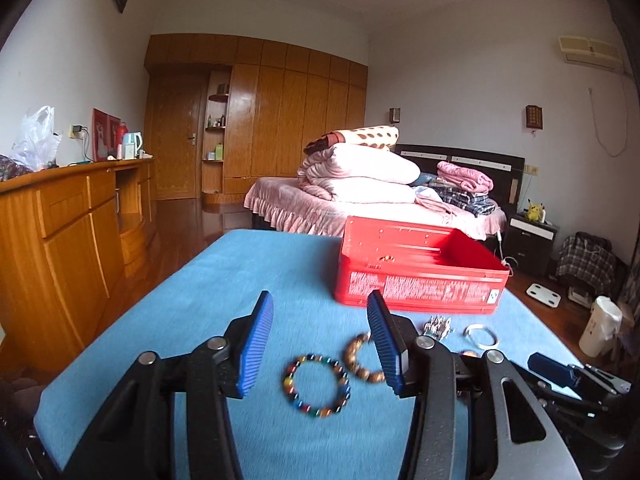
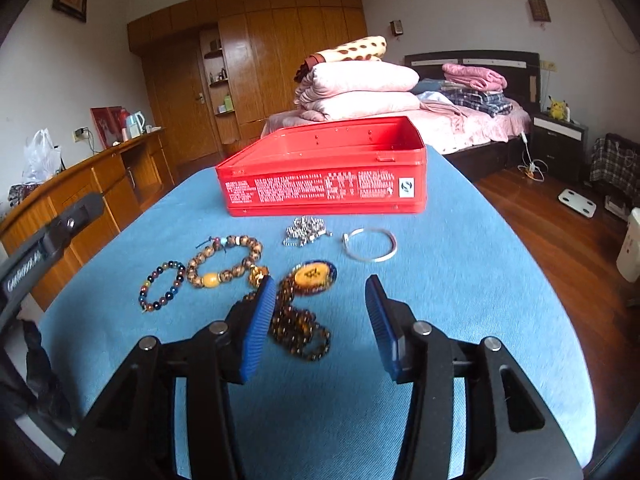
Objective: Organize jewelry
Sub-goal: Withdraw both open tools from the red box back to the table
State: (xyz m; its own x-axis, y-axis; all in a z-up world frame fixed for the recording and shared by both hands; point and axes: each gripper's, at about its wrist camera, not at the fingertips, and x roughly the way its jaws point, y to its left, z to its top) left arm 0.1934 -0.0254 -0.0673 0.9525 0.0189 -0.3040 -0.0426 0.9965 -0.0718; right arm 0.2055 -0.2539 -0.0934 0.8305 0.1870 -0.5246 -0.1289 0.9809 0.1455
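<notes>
Blue-clothed table [image 2: 460, 300] carries all the jewelry. Both tongs, left tongs [image 1: 320, 344] and right tongs [image 2: 320, 326], gape wide, empty. Nearest, the amber necklace [image 2: 300, 328] may snag and drag the neighbouring multicolored bracelet [image 1: 318, 386]; beyond waits the red box [image 2: 324, 184].

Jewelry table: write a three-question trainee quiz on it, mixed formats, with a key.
1. True or false: the red box is open at the top.
2. Which piece lies nearest the left gripper? A) silver bangle B) multicolour bracelet C) pendant
3. Fill in: both grippers are ____, holding nothing.

Key:
1. True; its inner walls show in the right wrist view.
2. B; it lies on the blue cloth just below the left fingers.
3. Open; the right gripper is spread wide too.
</notes>
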